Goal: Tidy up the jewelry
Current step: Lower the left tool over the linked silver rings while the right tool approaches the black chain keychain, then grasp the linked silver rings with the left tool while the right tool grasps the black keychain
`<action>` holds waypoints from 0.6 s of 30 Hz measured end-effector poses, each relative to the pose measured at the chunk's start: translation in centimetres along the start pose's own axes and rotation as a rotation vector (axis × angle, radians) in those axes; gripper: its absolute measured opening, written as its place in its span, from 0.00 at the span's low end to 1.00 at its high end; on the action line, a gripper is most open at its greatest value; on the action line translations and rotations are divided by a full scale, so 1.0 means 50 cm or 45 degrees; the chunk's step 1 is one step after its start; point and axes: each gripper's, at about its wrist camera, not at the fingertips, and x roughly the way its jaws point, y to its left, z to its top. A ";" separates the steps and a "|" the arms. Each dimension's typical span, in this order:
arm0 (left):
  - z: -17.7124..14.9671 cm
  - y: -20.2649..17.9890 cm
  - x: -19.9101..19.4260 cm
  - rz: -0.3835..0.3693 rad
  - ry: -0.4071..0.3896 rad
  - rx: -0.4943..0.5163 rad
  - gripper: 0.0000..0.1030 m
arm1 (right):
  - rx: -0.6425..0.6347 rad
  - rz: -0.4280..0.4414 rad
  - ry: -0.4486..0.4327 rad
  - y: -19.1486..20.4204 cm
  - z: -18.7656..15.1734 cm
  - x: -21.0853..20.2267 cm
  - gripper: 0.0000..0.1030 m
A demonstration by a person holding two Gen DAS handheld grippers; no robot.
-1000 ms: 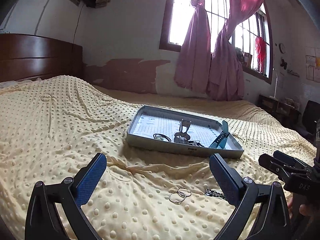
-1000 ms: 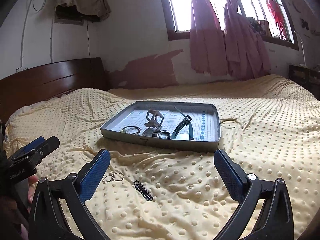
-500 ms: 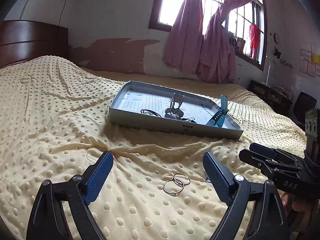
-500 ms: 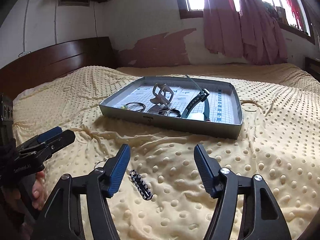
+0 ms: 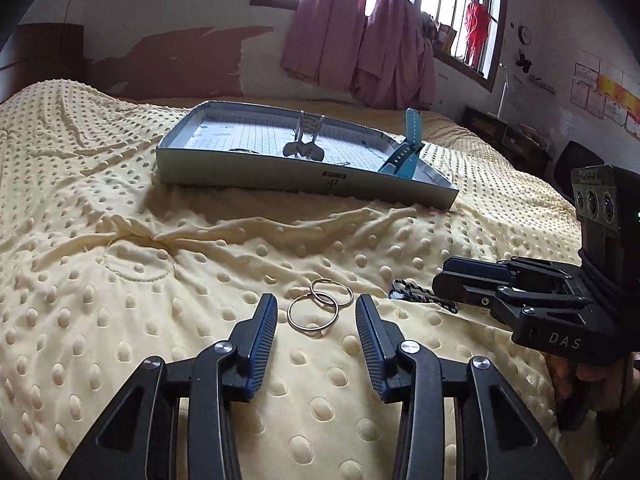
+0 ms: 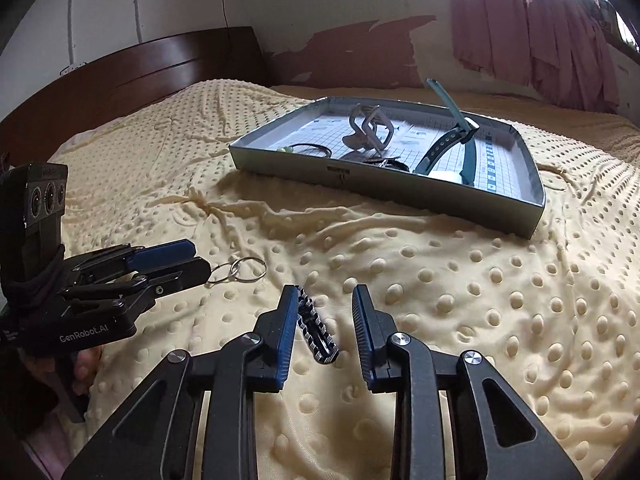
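Observation:
Two linked metal hoop rings [image 5: 320, 307] lie on the yellow dotted blanket, just ahead of my left gripper [image 5: 316, 312], which is partly open and low over them; they also show in the right wrist view [image 6: 240, 270]. A black-and-white beaded bracelet [image 6: 318, 330] lies between the fingers of my right gripper [image 6: 326, 304], partly open around it; it also shows in the left wrist view [image 5: 420, 294]. A grey tray [image 5: 304, 178] farther back holds a teal watch [image 5: 404, 152], a hair clip [image 5: 306, 136] and a black hair tie [image 6: 310, 150].
The bed's blanket [image 6: 480, 280] is rumpled between the grippers and the tray [image 6: 400, 192]. A wooden headboard [image 6: 140, 76] stands at the left. Pink curtains [image 5: 360, 28] hang at the window behind.
Both grippers have come down and forward toward the blanket and have narrowed their fingers, the left around the hoop rings, the right around the beaded bracelet.

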 end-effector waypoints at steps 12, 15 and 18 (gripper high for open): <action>0.010 0.003 0.050 -0.024 0.154 0.013 0.37 | -0.006 0.054 0.123 0.002 -0.011 0.030 0.24; 0.013 0.007 0.057 -0.040 0.178 0.007 0.35 | -0.017 0.041 0.151 0.006 -0.012 0.039 0.24; 0.013 0.010 0.062 -0.039 0.193 -0.003 0.28 | -0.012 0.031 0.177 0.008 -0.009 0.051 0.24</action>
